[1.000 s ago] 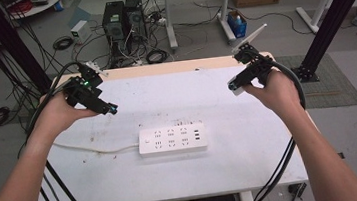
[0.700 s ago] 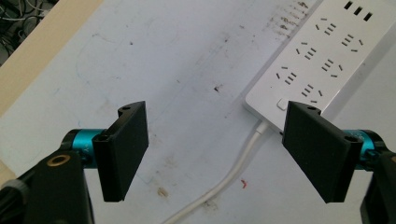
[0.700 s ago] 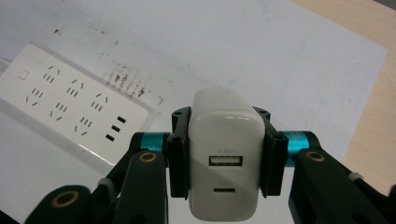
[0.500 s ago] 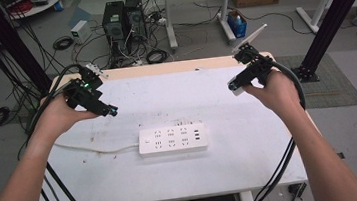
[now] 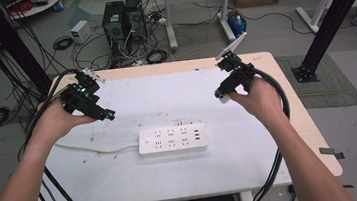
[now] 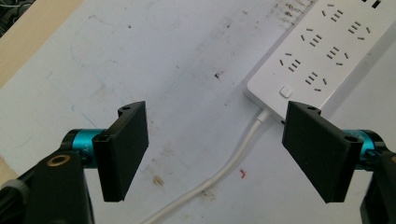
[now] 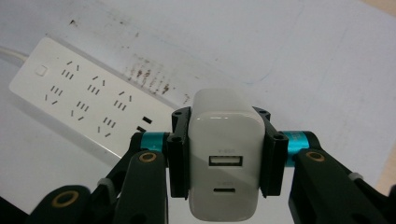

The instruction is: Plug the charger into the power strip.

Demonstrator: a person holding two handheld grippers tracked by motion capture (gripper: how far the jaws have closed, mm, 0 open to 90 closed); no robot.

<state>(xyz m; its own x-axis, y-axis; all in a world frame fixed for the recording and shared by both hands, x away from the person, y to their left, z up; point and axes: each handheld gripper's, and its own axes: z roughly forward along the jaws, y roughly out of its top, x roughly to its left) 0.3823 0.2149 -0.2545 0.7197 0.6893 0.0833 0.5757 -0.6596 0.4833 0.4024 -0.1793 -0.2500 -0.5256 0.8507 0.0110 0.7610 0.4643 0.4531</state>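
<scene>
A white power strip (image 5: 172, 140) lies in the middle of the white table top, its cable (image 5: 91, 149) running off to the left. The left gripper view shows the strip's switch end (image 6: 322, 60) and cable (image 6: 233, 161) beyond the jaws. My left gripper (image 5: 109, 116) hovers left of the strip, open and empty (image 6: 215, 156). To the strip's upper right, my right gripper (image 5: 220, 95) is shut on a white USB charger (image 7: 225, 158), whose ports face the camera. The power strip (image 7: 86, 105) lies beyond it to the left.
The white table top (image 5: 166, 94) has brown stains and a wooden edge (image 5: 287, 99) on the right. Computer towers (image 5: 123, 23) and tangled cables sit on the floor behind. Black frame posts (image 5: 333, 16) stand at the back right.
</scene>
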